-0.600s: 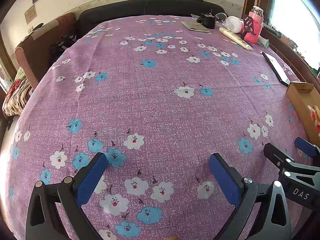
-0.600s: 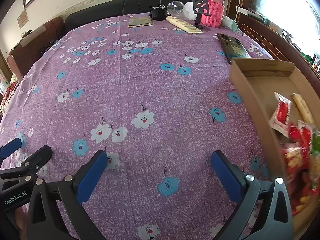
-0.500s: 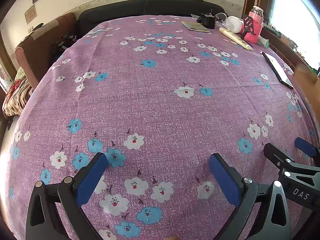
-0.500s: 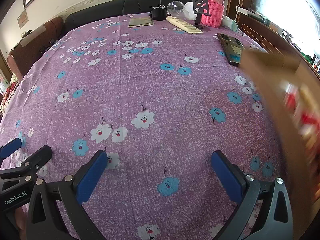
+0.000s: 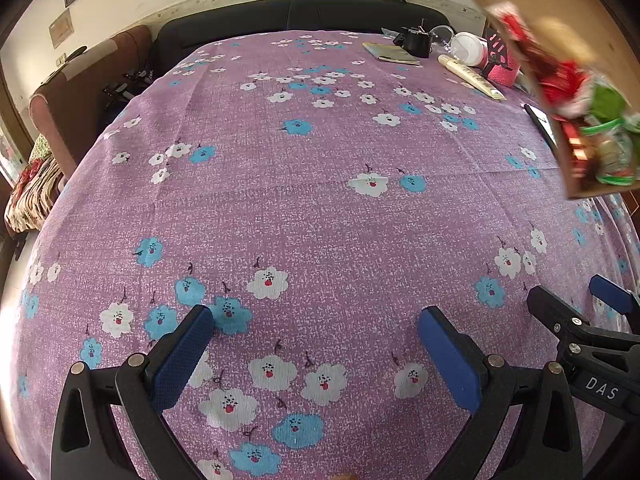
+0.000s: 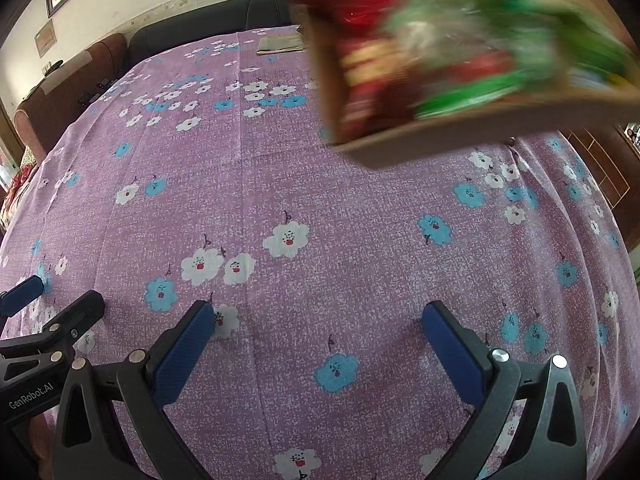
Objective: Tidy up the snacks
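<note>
A brown cardboard box (image 5: 580,8) hangs tilted in the air at the upper right, blurred. Red and green snack packets (image 5: 568,84) are heaped against its lower wall. The right wrist view shows the same box (image 6: 420,136) above the table, with its snacks (image 6: 472,52) smeared by motion. What holds it up is out of view. My left gripper (image 5: 314,320) stands open over the purple flowered tablecloth (image 5: 320,200), nothing between its blue pads. My right gripper (image 6: 318,312) is also open and empty, low over the cloth beside the left one.
At the table's far right lie a dark phone (image 5: 540,124), a cream tube (image 5: 470,78), a pink jar (image 5: 502,74), a black object (image 5: 416,42) and a booklet (image 5: 390,53). A dark sofa (image 5: 320,12) runs behind the table, and a brown armchair (image 5: 80,92) stands left.
The box of snacks left the table at the right, rose into the air and tipped, so its contents slid to one side. Both grippers stayed where they were.
</note>
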`<state>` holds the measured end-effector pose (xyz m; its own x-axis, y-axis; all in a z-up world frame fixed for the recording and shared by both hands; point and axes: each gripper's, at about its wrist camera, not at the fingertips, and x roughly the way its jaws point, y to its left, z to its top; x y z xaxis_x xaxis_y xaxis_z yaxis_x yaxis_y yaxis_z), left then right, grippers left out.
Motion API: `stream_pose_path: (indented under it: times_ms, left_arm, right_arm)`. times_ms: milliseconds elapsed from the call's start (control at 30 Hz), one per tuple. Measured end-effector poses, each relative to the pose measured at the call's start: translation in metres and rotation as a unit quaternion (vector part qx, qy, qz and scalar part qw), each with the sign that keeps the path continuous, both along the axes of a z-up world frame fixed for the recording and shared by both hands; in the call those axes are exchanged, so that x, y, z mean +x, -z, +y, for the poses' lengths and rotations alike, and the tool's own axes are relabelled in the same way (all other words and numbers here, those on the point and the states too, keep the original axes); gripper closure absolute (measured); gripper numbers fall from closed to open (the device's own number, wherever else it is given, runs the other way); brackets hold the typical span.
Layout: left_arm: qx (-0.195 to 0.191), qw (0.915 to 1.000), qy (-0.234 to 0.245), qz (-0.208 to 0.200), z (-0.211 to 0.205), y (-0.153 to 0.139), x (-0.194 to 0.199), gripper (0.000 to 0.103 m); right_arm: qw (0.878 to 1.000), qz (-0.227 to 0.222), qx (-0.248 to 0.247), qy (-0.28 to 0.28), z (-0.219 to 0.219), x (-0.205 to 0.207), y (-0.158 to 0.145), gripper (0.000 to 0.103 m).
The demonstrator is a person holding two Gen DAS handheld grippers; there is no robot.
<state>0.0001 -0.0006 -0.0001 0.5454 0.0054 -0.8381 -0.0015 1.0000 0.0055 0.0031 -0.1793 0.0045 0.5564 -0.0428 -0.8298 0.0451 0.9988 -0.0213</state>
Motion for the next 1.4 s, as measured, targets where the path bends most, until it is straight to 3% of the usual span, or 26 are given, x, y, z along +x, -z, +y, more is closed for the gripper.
stream_pose_path:
  times_ms: [1067, 1400]
  left_arm:
    - [-0.001, 1.0000, -0.003, 0.001, -0.003, 0.000, -0.001, 0.000]
    - [-0.004, 0.9995, 0.029, -0.006, -0.019, 0.001, -0.008, 0.001]
  right_arm:
    - [1.000, 0.000, 0.000, 0.000, -0.001, -0.001, 0.001, 0.000]
    - [1.000, -0.001, 0.001, 0.015, -0.005, -0.002, 0.001, 0.000]
